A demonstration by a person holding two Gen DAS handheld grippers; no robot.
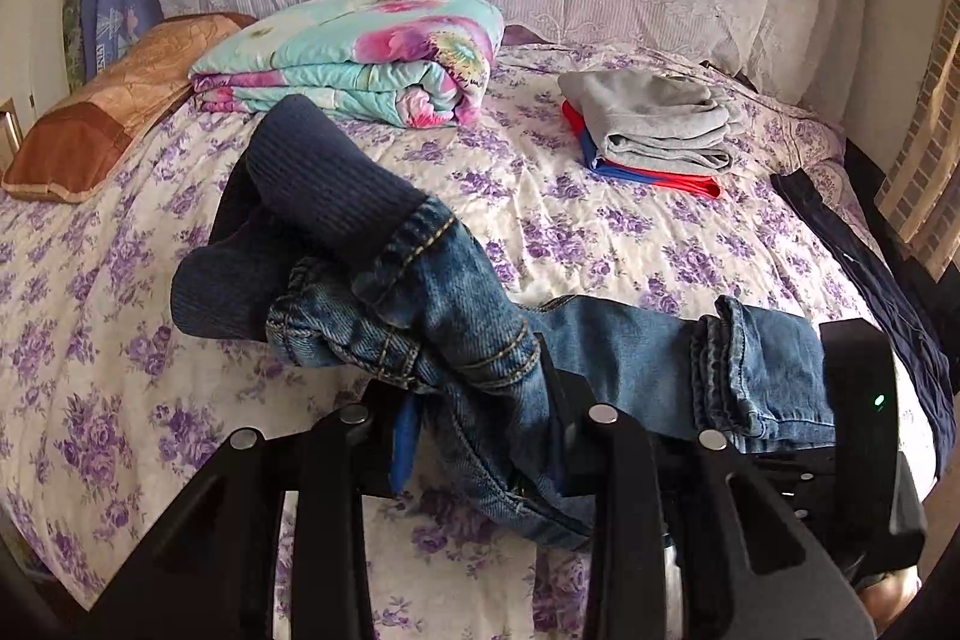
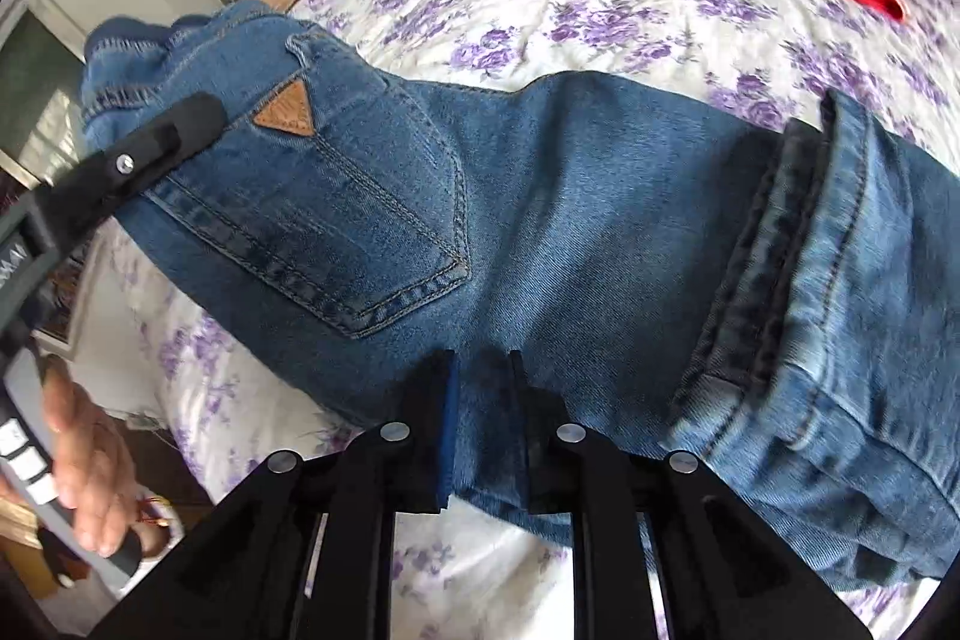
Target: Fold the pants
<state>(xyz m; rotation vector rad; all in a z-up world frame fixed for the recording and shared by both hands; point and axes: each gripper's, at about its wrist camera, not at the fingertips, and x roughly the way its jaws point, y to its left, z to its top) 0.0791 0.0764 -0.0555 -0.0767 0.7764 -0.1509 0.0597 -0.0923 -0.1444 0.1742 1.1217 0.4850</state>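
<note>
- Jeans (image 2: 540, 196) held up off the bed (image 1: 540, 220), stretched between the two tongs; folded bundle, back pocket (image 2: 336, 220) with tan triangle patch facing the right wrist camera, rolled leg cuffs (image 2: 810, 280) at 3 o'clock.
- Right tongs (image 2: 480, 418) clenched on the near edge of the denim at 6 o'clock in their own view; cloth fills the gap between the two fingers.
- Left tongs (image 1: 480, 400) clenched on the waistband end; navy ribbed waistband (image 1: 312, 196) flops forward toward 11 o'clock in the left view. In the right view the same tongs bite the denim at 9 o'clock.
- Person's hand (image 2: 90, 460) on the left handle, 8 o'clock in the right view.
- Bed holds a folded floral quilt (image 1: 360, 64) at 12 o'clock, a stack of folded grey clothes (image 1: 654, 124) over red and blue at 1 o'clock, a brown pillow (image 1: 102, 118) at 10 o'clock.
- Judgement: fold is mostly made; the step in hand looks like carrying or laying down the bundle.
- To do it well: keep both grips level so the layers do not slide, keep mild tension across the span, lower flat onto bare sheet near the stack, cuffs squared with the waistband.
- Risk: the loose ribbed waistband may tuck under or bunch; let it drape outward before releasing.
</note>
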